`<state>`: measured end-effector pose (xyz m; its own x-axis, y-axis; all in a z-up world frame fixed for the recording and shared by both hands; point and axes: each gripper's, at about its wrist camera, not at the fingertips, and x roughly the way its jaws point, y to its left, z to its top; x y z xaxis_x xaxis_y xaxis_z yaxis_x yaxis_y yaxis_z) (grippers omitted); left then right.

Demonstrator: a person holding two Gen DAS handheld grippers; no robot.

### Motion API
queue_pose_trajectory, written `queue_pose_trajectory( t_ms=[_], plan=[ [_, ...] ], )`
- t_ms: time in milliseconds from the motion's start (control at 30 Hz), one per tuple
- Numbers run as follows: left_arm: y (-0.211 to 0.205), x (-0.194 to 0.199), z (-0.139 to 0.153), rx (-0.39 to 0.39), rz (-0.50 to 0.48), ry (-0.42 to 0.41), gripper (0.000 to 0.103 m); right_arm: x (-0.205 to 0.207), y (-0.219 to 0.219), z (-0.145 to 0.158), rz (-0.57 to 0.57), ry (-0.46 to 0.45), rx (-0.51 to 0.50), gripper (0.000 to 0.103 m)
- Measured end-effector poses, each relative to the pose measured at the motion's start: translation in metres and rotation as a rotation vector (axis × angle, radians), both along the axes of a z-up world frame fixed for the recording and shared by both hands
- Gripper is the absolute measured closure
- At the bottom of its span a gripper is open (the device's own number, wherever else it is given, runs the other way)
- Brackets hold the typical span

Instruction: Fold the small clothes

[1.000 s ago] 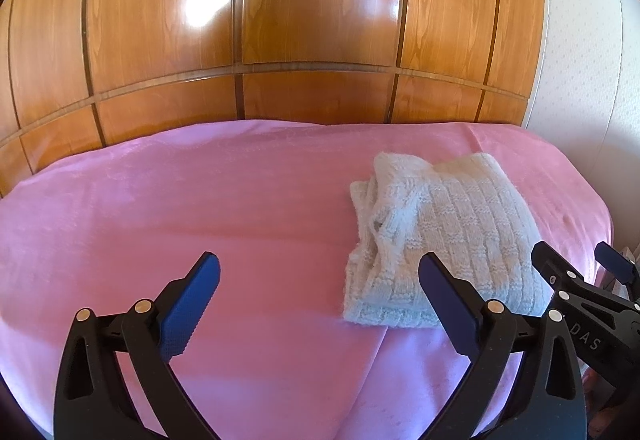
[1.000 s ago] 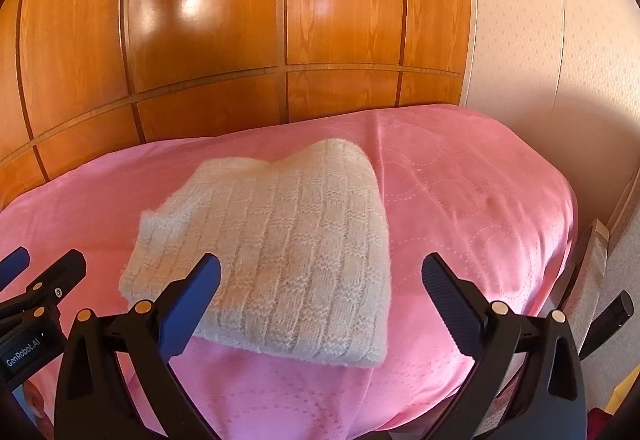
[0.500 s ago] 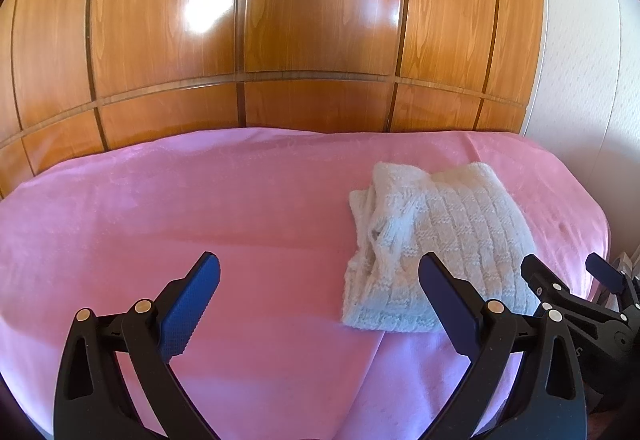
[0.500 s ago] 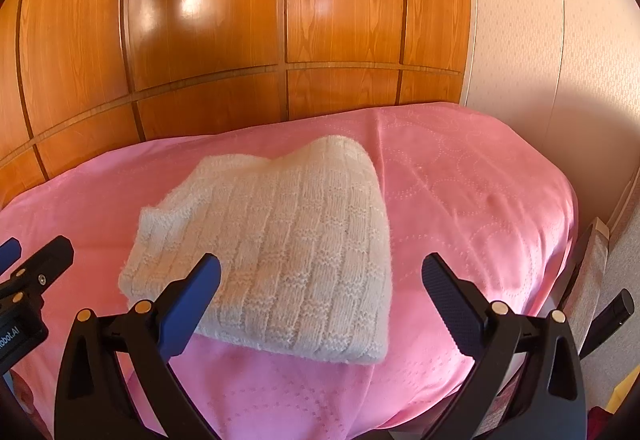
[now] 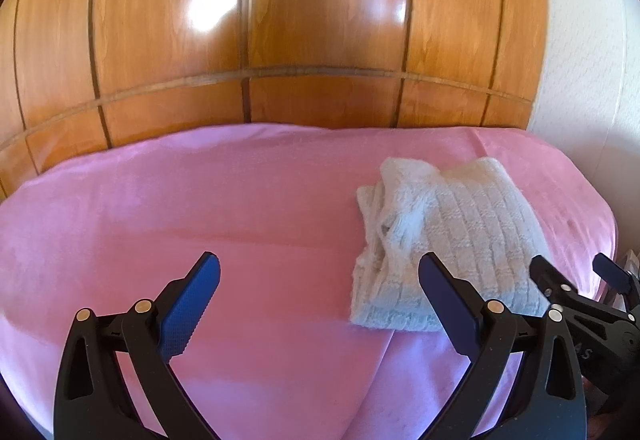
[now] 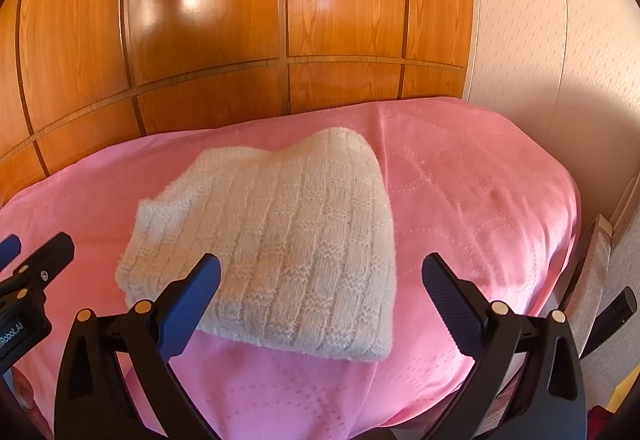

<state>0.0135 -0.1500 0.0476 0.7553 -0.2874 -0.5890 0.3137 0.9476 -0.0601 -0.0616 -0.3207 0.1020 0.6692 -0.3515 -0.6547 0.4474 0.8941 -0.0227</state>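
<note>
While I am holding both tools off the cloth, the folded white knit garment [image 6: 272, 244] is lying centre frame on the pink bedspread [image 6: 480, 200]. Left gripper [image 5: 320, 304]: fingers spread, grasping nothing. Right gripper [image 6: 320, 304]: likewise spread and empty.

Both grippers spread wide, holding nothing.

The left gripper [image 5: 320, 304] hangs with its two blue-padded fingers [image 5: 192, 304] far apart and nothing between them. The right gripper [image 6: 320, 300] has the same pose, its jaws just as wide and empty. Each shows at the edge of the other's view, side by side and level.
</note>
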Motion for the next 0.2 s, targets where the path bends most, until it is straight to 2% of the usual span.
queue_pose_trajectory(
  t_ms=[200],
  plan=[
    [0.002, 0.008, -0.011, 0.008, 0.025, 0.051, 0.005, 0.003, -0.012, 0.004, -0.003, -0.023, 0.010, 0.002]
  ],
)
